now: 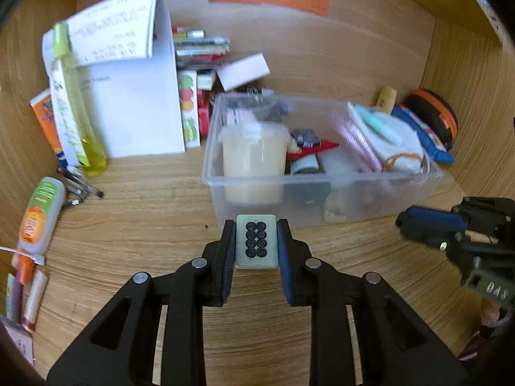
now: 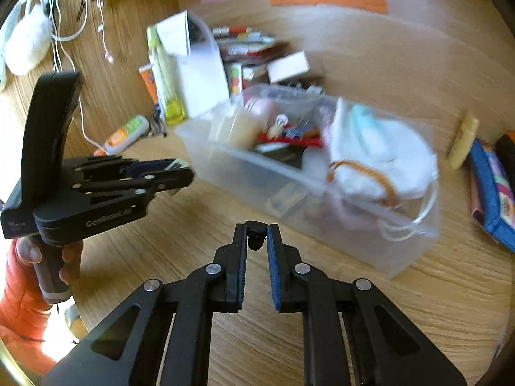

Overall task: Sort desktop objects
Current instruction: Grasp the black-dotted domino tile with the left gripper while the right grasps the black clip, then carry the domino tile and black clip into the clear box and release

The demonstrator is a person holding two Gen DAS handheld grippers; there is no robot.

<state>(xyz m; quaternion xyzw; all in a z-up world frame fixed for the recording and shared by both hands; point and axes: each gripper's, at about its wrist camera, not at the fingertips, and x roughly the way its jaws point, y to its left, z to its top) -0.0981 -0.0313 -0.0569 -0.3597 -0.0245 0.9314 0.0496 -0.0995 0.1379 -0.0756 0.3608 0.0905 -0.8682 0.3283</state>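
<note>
Clamping your left gripper (image 1: 256, 244) on the mahjong tile (image 1: 256, 242), eight circles showing, you hold it just before the clear bin (image 1: 370, 199). Your right gripper (image 2: 257, 236) pinches a small black clip (image 2: 256, 240); the left handle reads "GenRobot.AI".

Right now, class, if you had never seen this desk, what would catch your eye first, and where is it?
The mahjong tile with eight black circles stands out, clamped in the left gripper low at centre. Just behind it sits the clear plastic bin, crammed with a cream cup and a white cloth bag. The right gripper pinches a small black clip.
</note>
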